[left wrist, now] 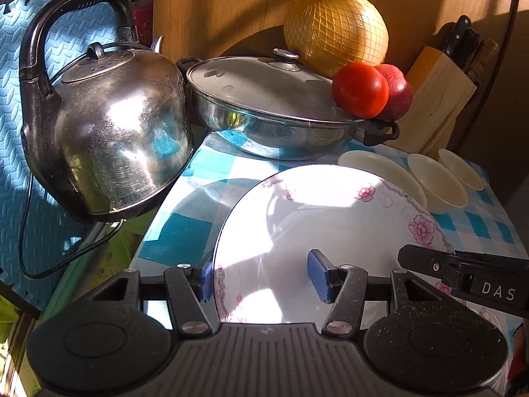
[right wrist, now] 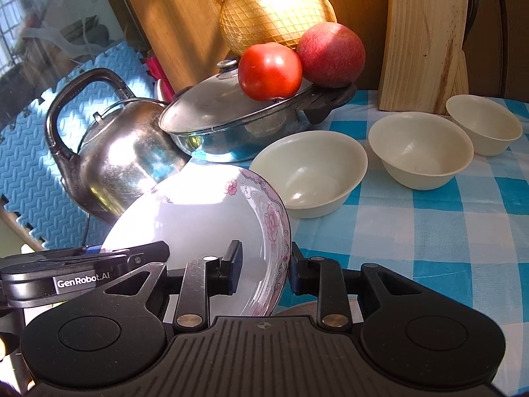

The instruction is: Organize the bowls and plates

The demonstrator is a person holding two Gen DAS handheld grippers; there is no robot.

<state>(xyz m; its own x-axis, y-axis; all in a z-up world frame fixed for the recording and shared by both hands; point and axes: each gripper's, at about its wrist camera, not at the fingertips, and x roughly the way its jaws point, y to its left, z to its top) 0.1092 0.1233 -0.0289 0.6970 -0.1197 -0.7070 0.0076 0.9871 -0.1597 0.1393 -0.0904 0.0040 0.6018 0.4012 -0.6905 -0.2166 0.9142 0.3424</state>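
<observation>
Spreading under everything is the table (right wrist: 429,231), covered in a blue-and-white checked cloth, with bulky cookware crowded at its back and left so the near side stays free for sorting dishes. A steel kettle (left wrist: 122,132) sits at the left edge beside a lidded steel pan (left wrist: 264,112); its lid hides the contents, and a tomato (right wrist: 269,71) and an apple (right wrist: 330,54) rest on the lid, with a netted pomelo (right wrist: 274,10) behind them. A wooden knife block (right wrist: 423,43) stands at the back right, knife handles poking from its top. The floral plate (left wrist: 330,225) is empty and tilted up off the cloth, shared between both tools, probably so it can be carried level to a stacking spot. The left gripper (left wrist: 264,281) straddles the plate's near-left rim with its blue pads apart and appears not to be clamping. The right gripper (right wrist: 264,271) is closed to a narrow gap that pinches the right rim. Three cream bowls, large (right wrist: 310,175), medium (right wrist: 420,149) and small (right wrist: 484,125), sit empty in a row by size, apart from one another, seemingly ready for nesting.
</observation>
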